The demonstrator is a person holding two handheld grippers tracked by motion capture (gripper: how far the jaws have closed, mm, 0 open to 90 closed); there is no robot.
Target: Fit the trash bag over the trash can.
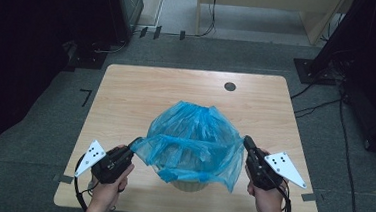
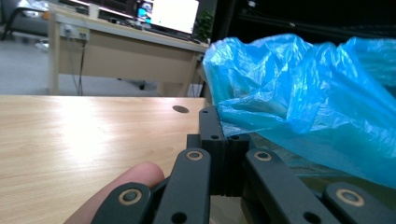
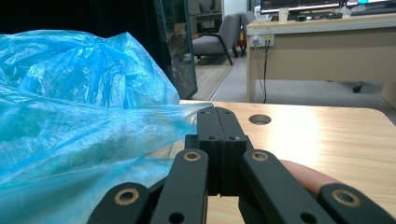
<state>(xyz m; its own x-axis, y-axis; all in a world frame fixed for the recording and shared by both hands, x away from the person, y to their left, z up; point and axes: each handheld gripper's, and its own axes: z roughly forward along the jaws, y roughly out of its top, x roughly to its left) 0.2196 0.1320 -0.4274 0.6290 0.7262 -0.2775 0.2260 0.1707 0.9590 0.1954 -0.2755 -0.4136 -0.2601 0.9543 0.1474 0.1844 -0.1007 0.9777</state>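
Observation:
A thin blue plastic bag (image 1: 194, 131) is draped over a pale round bin (image 1: 189, 186) near the front of the wooden table (image 1: 127, 91). My left gripper (image 1: 135, 143) is at the bag's left edge, its jaws shut on a fold of the film (image 2: 261, 116). On the bag's right edge, my right gripper (image 1: 247, 140) is likewise shut on the plastic (image 3: 93, 126). In the left gripper view the gripper (image 2: 219, 122) has the bag's hem pinched at its tip. The right gripper view shows that gripper (image 3: 215, 112) with the film drawn taut to its tip.
A round cable hole (image 1: 230, 86) sits at the table's far right. Beyond the table are a wooden desk (image 2: 116, 51) with a monitor, an office chair (image 3: 224, 35), dark stands and floor cables (image 1: 321, 103). A person's hands hold both grippers at the table's front edge.

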